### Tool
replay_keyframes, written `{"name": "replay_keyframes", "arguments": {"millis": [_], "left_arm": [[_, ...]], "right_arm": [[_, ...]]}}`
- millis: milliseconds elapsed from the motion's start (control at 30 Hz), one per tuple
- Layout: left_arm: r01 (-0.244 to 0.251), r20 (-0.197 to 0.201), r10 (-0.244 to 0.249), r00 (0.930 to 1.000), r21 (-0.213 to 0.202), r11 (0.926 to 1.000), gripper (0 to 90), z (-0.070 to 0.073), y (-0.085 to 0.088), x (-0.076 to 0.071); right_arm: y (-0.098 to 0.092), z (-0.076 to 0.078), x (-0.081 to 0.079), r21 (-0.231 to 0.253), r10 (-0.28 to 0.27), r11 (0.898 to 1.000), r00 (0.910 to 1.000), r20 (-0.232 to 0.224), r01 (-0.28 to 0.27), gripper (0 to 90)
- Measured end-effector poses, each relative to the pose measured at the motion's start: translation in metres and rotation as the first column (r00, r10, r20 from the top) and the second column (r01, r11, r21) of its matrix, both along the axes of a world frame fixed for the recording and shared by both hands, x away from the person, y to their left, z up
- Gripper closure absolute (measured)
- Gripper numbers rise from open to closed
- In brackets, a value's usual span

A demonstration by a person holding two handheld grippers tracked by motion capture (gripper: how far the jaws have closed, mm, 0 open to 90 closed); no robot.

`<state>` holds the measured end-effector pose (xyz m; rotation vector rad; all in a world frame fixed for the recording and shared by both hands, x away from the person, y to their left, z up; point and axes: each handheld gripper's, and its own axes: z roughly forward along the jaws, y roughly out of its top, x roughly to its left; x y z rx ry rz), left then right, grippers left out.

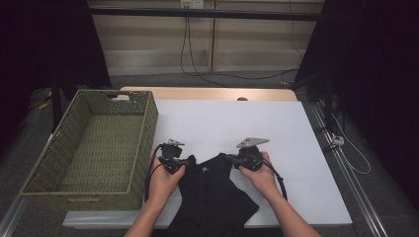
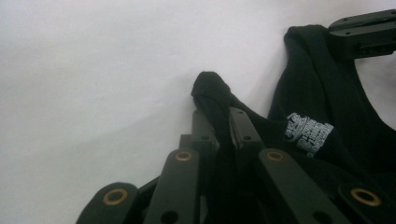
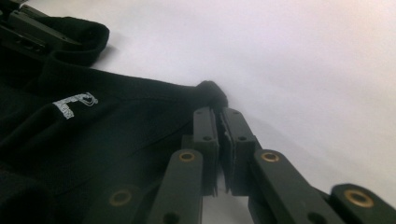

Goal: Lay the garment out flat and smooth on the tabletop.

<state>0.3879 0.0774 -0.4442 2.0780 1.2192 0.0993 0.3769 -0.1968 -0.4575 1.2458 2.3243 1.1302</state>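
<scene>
Currently both grippers pinch the black garment [image 1: 212,192] at its far edge: left gripper [image 1: 190,160] at 9 o'clock, right gripper [image 1: 230,158] at 3 o'clock. Its body trails toward 6 o'clock over the white table [image 1: 276,128], equidistant from both hands.

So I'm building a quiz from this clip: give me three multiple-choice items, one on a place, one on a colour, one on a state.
1. Where does the basket stand?
A. left of the white board
B. right of the board
C. on the garment

2. What colour is the garment?
A. white
B. black
C. green

3. How does the left gripper stand?
A. wide open above the table
B. inside the basket
C. shut on the garment

Answers:
1 A, the high view shows it at the left edge of the board.
2 B, dark cloth with a small white print.
3 C, cloth is pinched between its jaws.
</scene>
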Motion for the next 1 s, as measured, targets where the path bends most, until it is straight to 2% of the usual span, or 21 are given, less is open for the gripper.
{"name": "replay_keyframes", "arguments": {"millis": [67,133,167,200,267,300,433,467,667,767,833,867,900,933,1000], "left_arm": [[-0.012,0.010,0.012,0.9999,-0.020,0.9997,83.1,0.004,0.004,0.004],[-0.028,0.033,0.029,0.9990,-0.044,0.9987,82.1,0.010,0.006,0.009],[-0.027,0.062,0.030,0.9977,-0.043,0.9987,80.3,0.013,0.007,0.012],[-0.025,0.079,0.028,0.9965,-0.039,0.9989,76.0,0.015,0.006,0.015],[-0.033,0.107,0.038,0.9936,-0.042,0.9986,54.5,0.017,0.006,0.021],[-0.042,0.114,0.046,0.9924,-0.042,0.9982,48.7,0.018,0.006,0.023],[-0.080,0.121,0.085,0.9890,-0.047,0.9957,43.1,0.016,0.009,0.029],[-0.085,0.128,0.088,0.9879,-0.027,0.9960,41.5,0.015,0.010,0.030],[-0.069,0.111,0.067,0.9916,0.008,0.9976,43.5,-0.002,0.006,0.042],[-0.036,0.103,0.036,0.9940,-0.010,0.9993,45.6,-0.007,-0.001,0.043],[-0.007,0.115,0.006,0.9933,0.003,1.0000,48.9,-0.009,-0.007,0.041],[-0.007,0.109,0.008,0.9940,-0.005,1.0000,48.4,-0.009,-0.012,0.039],[0.021,0.119,-0.022,0.9926,0.009,0.9997,49.9,-0.009,-0.013,0.040],[0.031,0.095,-0.030,0.9950,-0.009,0.9995,54.2,-0.008,-0.016,0.038],[0.044,0.073,-0.042,0.9964,-0.024,0.9988,63.5,-0.008,-0.022,0.036]], "right_arm": [[-0.008,0.006,0.001,0.029,-0.052,0.998,0.9981,0.035,0.051,86.2],[-0.019,0.015,0.004,0.042,-0.110,0.993,0.9920,0.062,0.108,86.2],[-0.025,0.019,0.007,0.037,-0.129,0.991,0.9889,0.074,0.127,86.2],[-0.030,0.022,0.009,0.035,-0.147,0.989,0.9859,0.080,0.145,86.2],[-0.038,0.025,0.014,0.007,-0.179,0.984,0.9805,0.082,0.179,86.2],[-0.041,0.025,0.017,0.013,-0.184,0.983,0.9801,0.075,0.183,86.2],[-0.043,0.020,0.021,-0.024,-0.189,0.981,0.9803,0.056,0.191,86.1],[-0.043,0.019,0.021,-0.033,-0.193,0.980,0.9795,0.056,0.195,86.1],[-0.042,0.015,0.023,-0.046,-0.188,0.981,0.9812,0.045,0.190,86.0],[-0.043,0.012,0.023,-0.050,-0.187,0.981,0.9817,0.038,0.188,86.0],[-0.045,0.010,0.024,-0.044,-0.193,0.980,0.9807,0.033,0.194,85.9],[-0.046,0.009,0.024,-0.042,-0.195,0.980,0.9805,0.025,0.196,85.9],[-0.047,0.008,0.024,-0.036,-0.192,0.981,0.9810,0.028,0.193,85.9],[-0.048,0.007,0.024,-0.030,-0.197,0.980,0.9801,0.024,0.198,85.9],[-0.050,0.007,0.023,-0.019,-0.205,0.979,0.9786,0.021,0.205,85.9]]}}
